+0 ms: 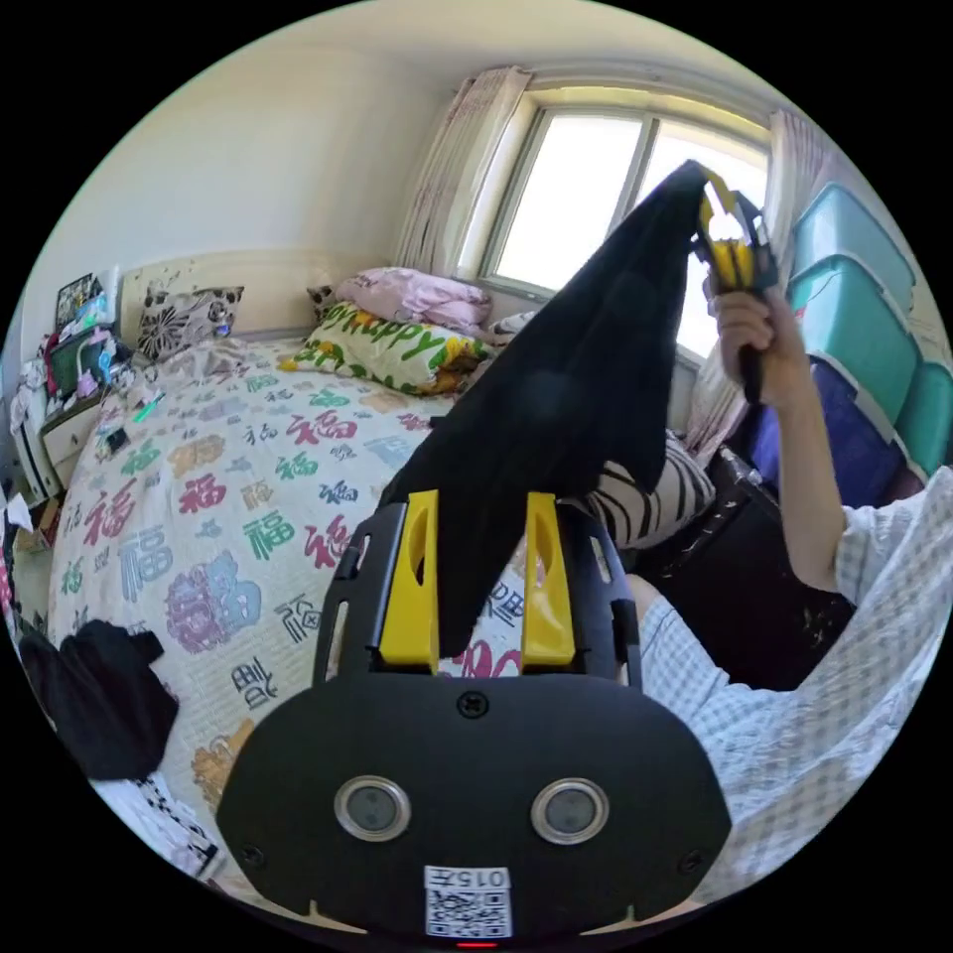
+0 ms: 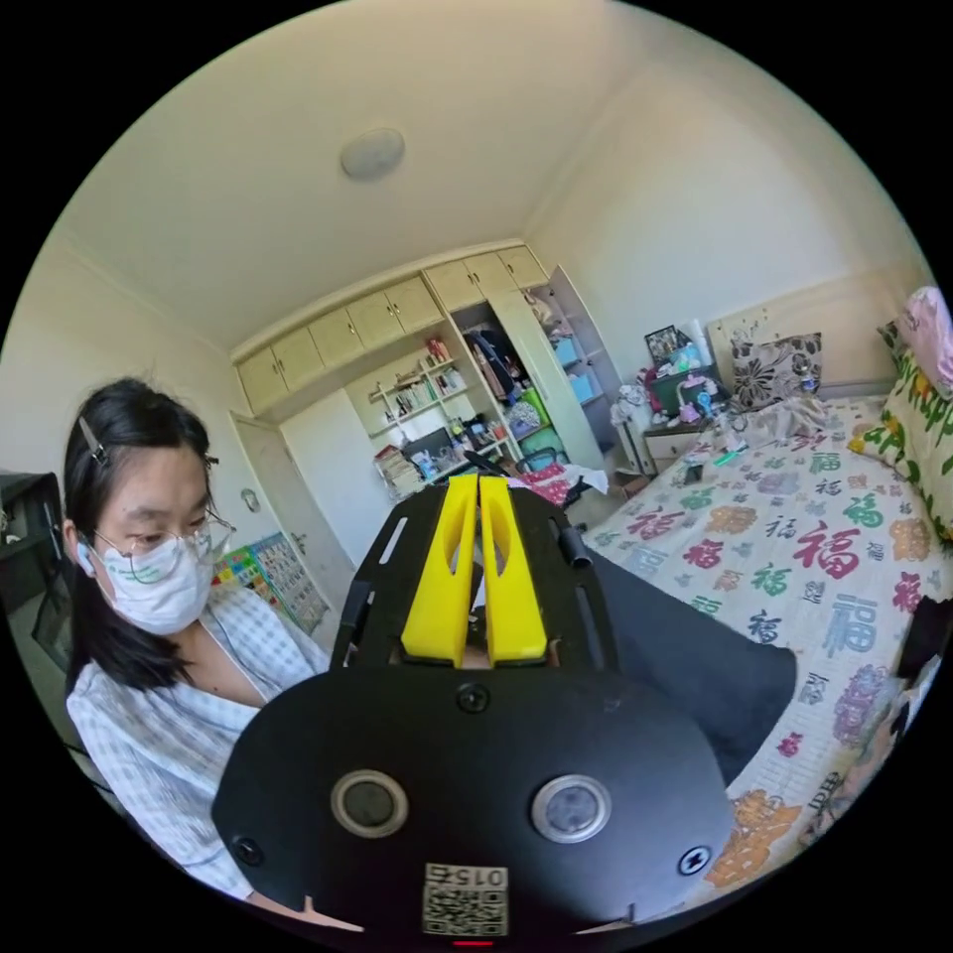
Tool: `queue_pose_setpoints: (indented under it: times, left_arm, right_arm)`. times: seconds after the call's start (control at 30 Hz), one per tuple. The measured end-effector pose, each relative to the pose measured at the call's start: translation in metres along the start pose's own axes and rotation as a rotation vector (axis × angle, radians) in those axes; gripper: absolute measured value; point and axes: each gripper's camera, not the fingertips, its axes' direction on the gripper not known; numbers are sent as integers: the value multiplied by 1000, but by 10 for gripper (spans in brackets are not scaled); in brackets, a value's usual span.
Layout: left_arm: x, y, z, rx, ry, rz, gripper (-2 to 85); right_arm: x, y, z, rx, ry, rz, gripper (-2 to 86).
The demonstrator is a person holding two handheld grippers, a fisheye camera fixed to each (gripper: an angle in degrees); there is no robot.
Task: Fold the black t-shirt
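Observation:
The black t-shirt (image 1: pixel 576 397) hangs in the air over the bed, bunched into a long drape. My right gripper (image 1: pixel 713 199), held up in a hand by the window, is shut on its top edge. In the right gripper view the two yellow jaws of that gripper (image 2: pixel 478 484) are pressed together, and the black t-shirt (image 2: pixel 685 665) trails down behind them. My left gripper (image 1: pixel 481 501) is open at the drape's lower end. The cloth's tip hangs in the gap between its yellow jaws, which stand apart.
Below lies a bed with a patterned cover (image 1: pixel 199 476) and pillows (image 1: pixel 397 347) at its head. Another black garment (image 1: pixel 99 695) lies at the bed's near edge. Teal storage boxes (image 1: pixel 854 298) are stacked by the window. A person in a checked shirt (image 2: pixel 169 715) stands close.

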Motion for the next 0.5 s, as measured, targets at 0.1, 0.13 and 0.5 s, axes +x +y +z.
queue_pose_setpoints:
  times: [0.1,0.13,0.5]
  left_arm:
    - [14,23,40,-95,-81,-11,45]
    - [16,28,41,-65,-78,-13,37]
    - [77,24,-93,100,-188,193,-2]
  right_arm:
    - [-15,4,-7,-16,88,-18,-5]
    - [-18,6,-12,-27,96,-13,-5]
    - [-63,48,-103,137,136,49,-5]
